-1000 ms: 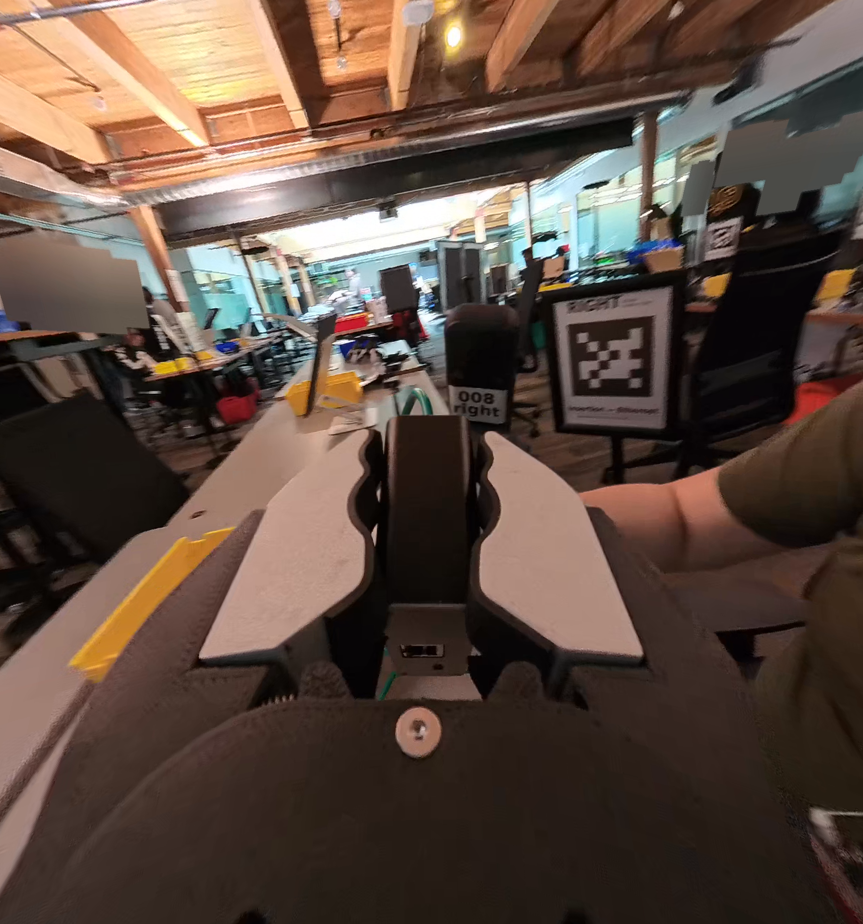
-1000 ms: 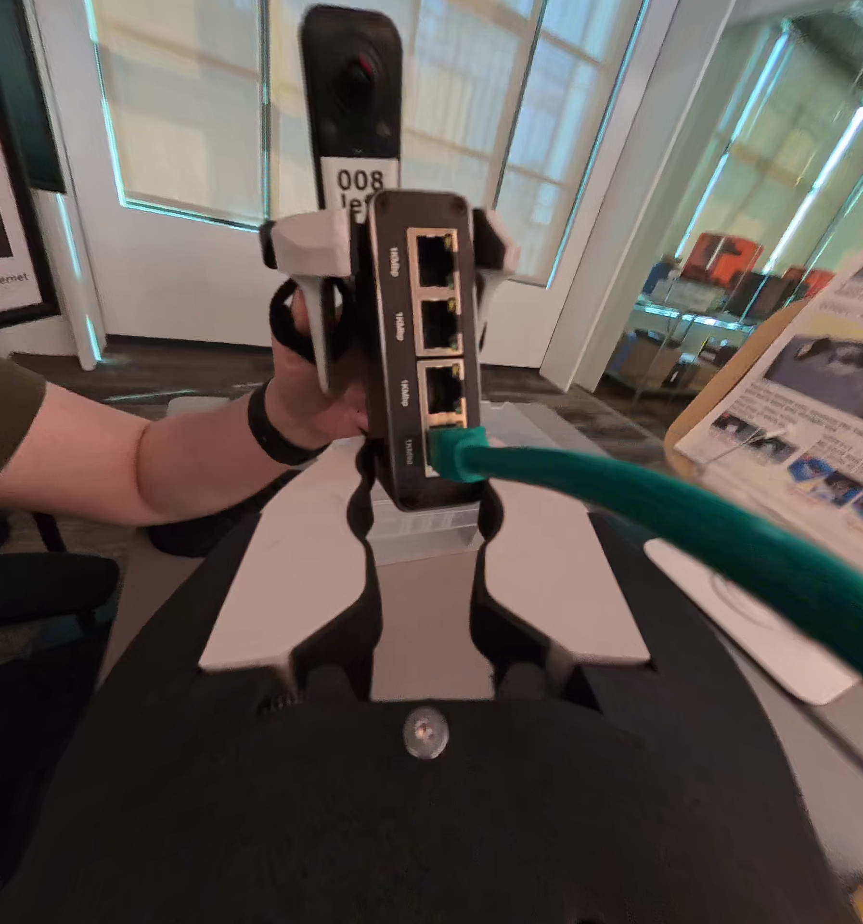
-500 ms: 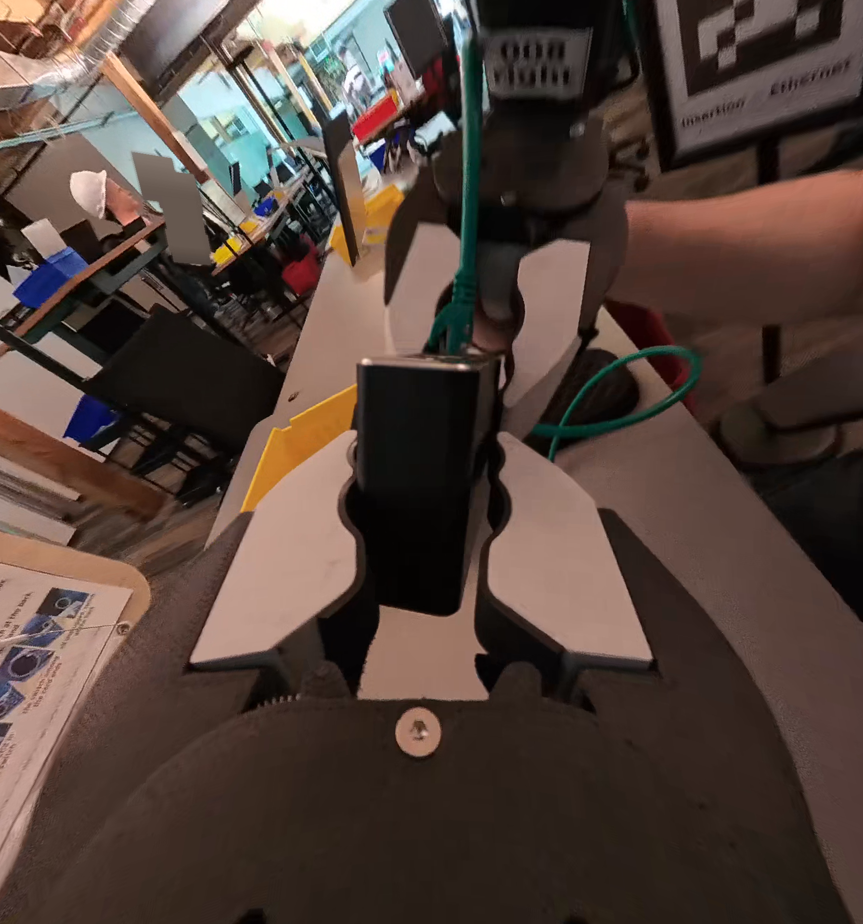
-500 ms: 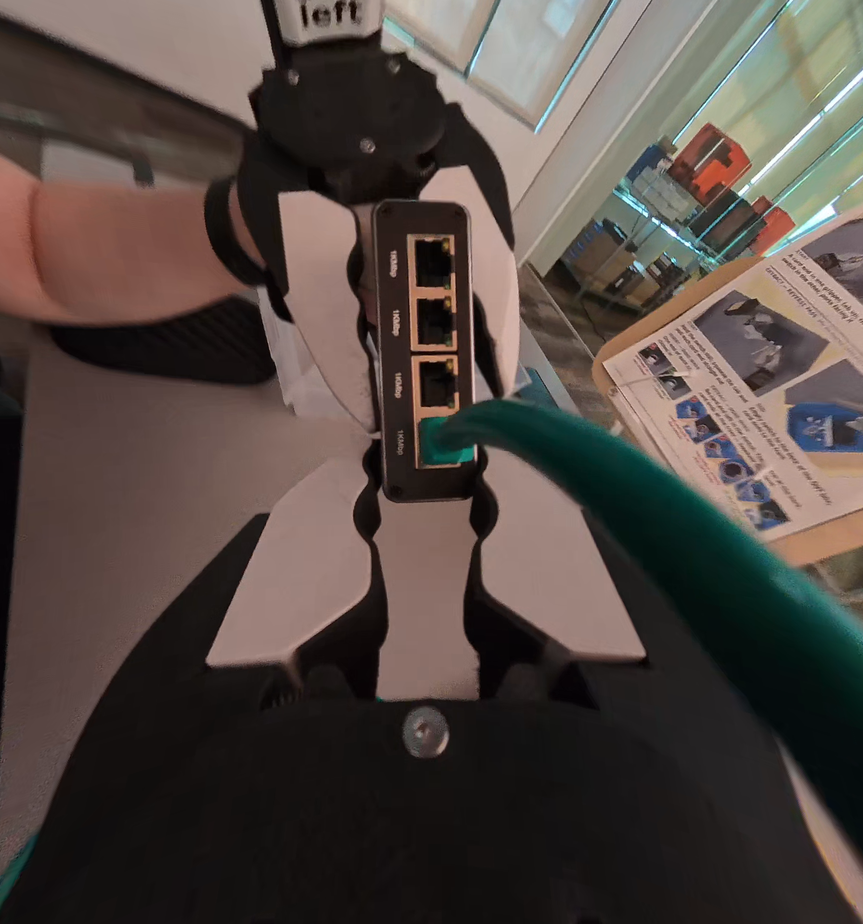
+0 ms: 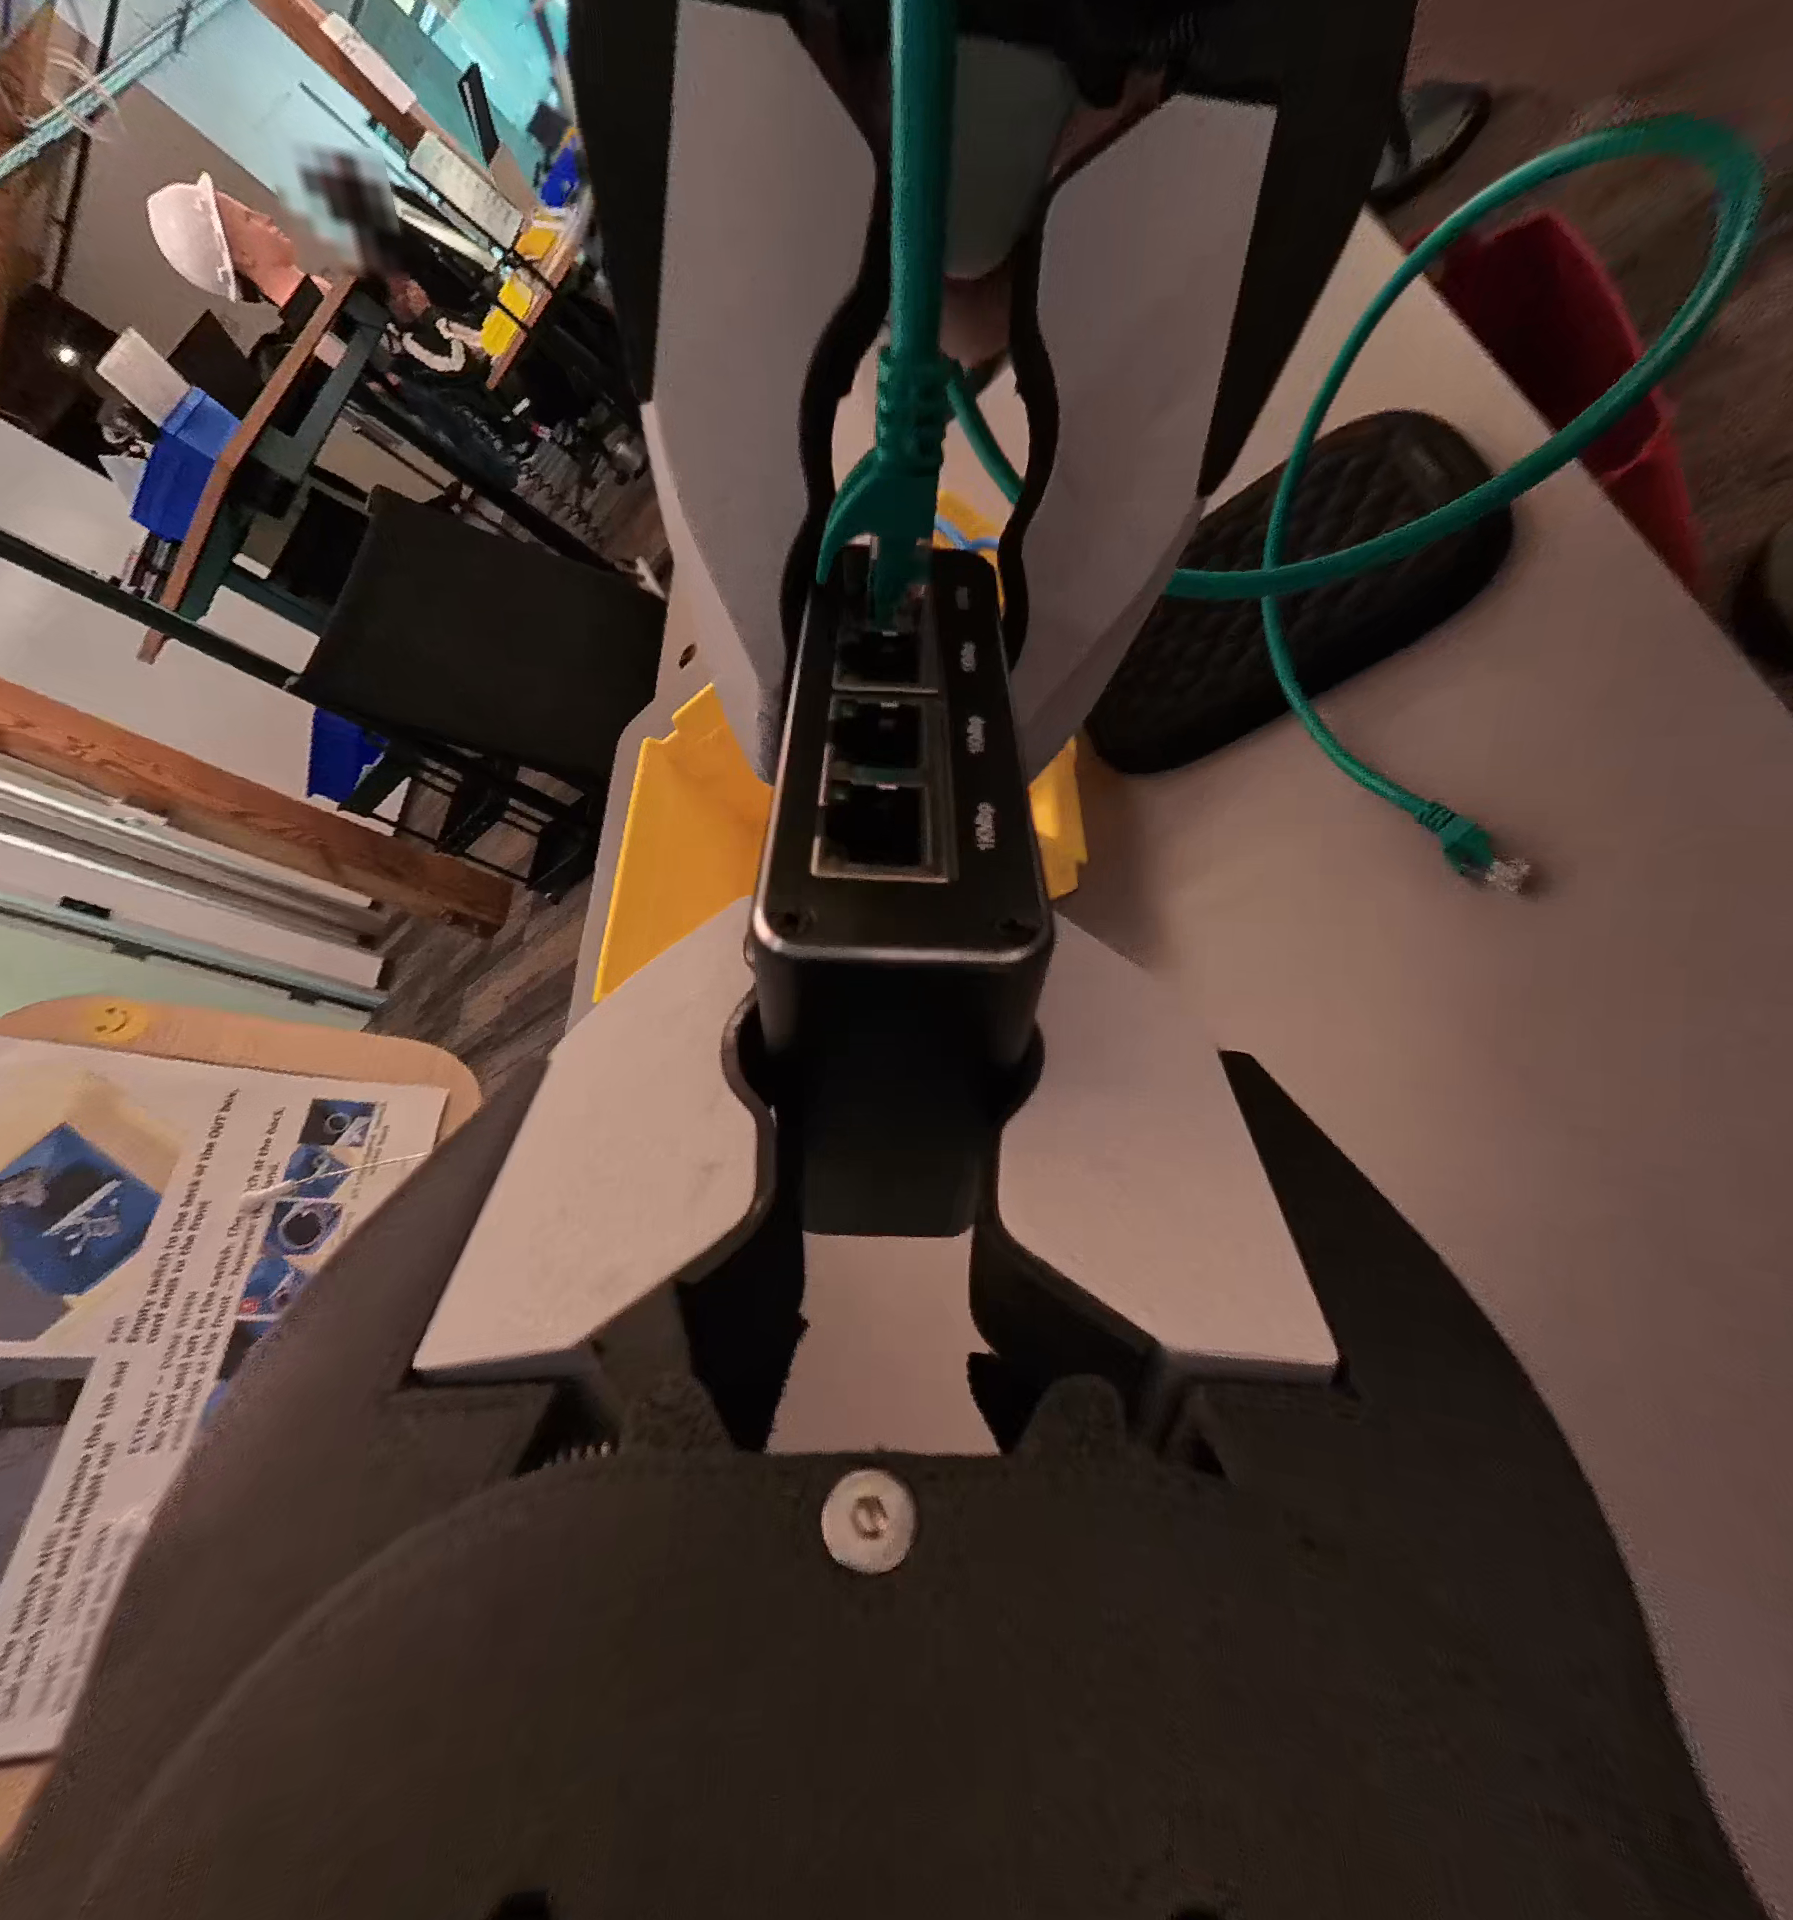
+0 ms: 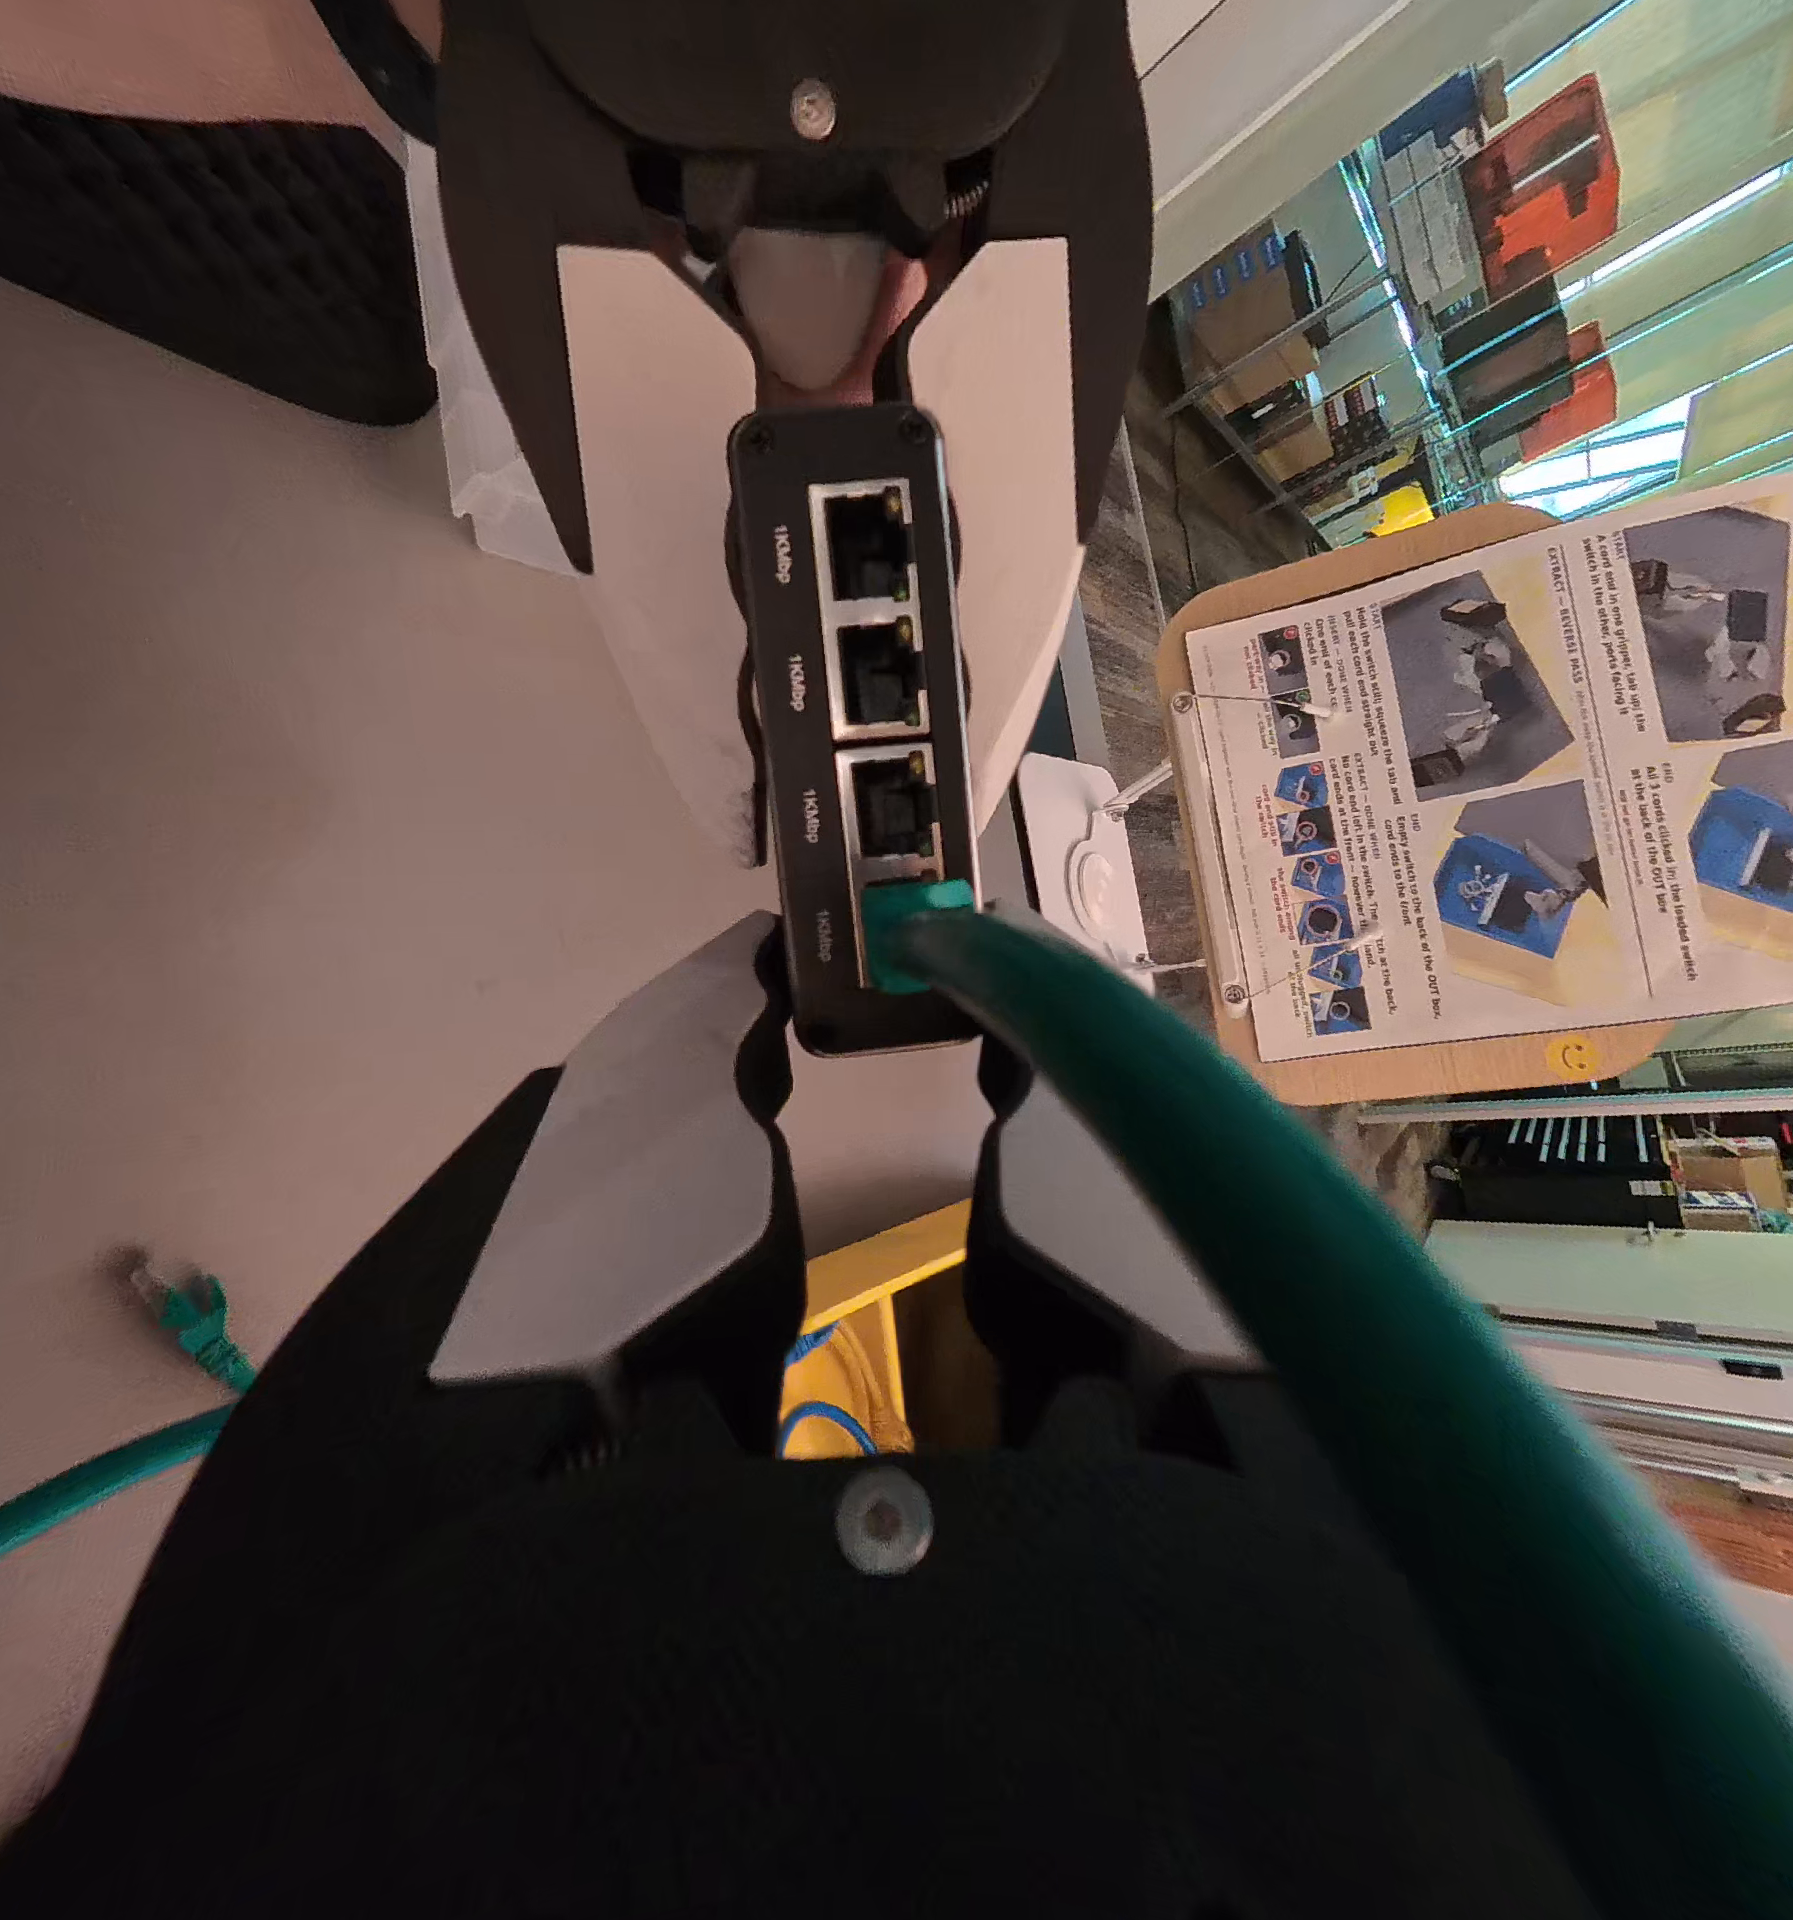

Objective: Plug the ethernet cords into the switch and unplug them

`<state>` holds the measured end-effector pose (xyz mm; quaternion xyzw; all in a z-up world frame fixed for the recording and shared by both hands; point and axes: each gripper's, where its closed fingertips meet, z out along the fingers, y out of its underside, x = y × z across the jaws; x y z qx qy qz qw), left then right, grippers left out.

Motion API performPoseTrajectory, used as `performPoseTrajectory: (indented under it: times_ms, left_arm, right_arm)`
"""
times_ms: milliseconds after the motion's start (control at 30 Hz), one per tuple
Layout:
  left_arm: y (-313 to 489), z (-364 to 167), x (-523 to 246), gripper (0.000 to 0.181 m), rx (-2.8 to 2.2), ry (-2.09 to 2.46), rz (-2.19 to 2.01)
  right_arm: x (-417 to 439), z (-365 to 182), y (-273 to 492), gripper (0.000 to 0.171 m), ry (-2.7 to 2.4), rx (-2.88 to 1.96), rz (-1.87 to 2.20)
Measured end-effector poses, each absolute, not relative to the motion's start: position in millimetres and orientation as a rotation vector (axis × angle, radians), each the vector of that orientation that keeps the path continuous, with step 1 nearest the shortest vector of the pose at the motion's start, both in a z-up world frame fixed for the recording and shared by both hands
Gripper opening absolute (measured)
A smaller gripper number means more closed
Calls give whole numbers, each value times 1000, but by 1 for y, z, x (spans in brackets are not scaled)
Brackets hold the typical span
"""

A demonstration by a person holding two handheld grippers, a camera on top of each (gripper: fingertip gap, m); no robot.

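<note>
Your left gripper (image 5: 897,1023) is clamped on the black ethernet switch (image 5: 897,831), gripping its body by the two long sides, with the row of four ports turned away from that camera's base and toward your other hand. In the right wrist view the same switch (image 6: 861,727) stands lengthwise between the two tools, held from the far end by the left gripper (image 6: 850,582).

Your right gripper (image 6: 881,997) has its jaws apart, one on each side of the switch's near end; whether they touch the housing you cannot tell. The green ethernet cord (image 6: 1287,1247) is seated in the port nearest your right gripper and sweeps back over that gripper's right finger. In the left wrist view the cord's plug (image 5: 897,540) sits in the farthest port, between the right gripper's white fingers (image 5: 736,416).

The cord's other plug (image 5: 1484,857) lies loose on the grey table (image 5: 1494,1091), apart from both tools. A yellow bin (image 5: 663,842) sits beneath the switch, and an instruction sheet (image 6: 1494,769) on a clipboard lies off to the side.
</note>
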<state>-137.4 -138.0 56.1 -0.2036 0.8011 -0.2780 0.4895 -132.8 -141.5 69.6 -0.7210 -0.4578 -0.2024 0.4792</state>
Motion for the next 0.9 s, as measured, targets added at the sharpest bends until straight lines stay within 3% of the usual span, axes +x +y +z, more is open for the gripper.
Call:
performPoseTrajectory:
  times_ms: [33,467,900]
  left_arm:
    - [-136,55,-137,37,-497,1945,-652]
    - [-123,74,-129,37,-448,1760,-531]
    - [-99,106,-137,37,-357,1531,-304]
  right_arm:
    - [-132,69,-140,33,-1125,-1763,-505]
    - [-129,82,-127,34,-1158,-1711,-597]
    - [-142,128,-131,42,-1071,-1418,-726]
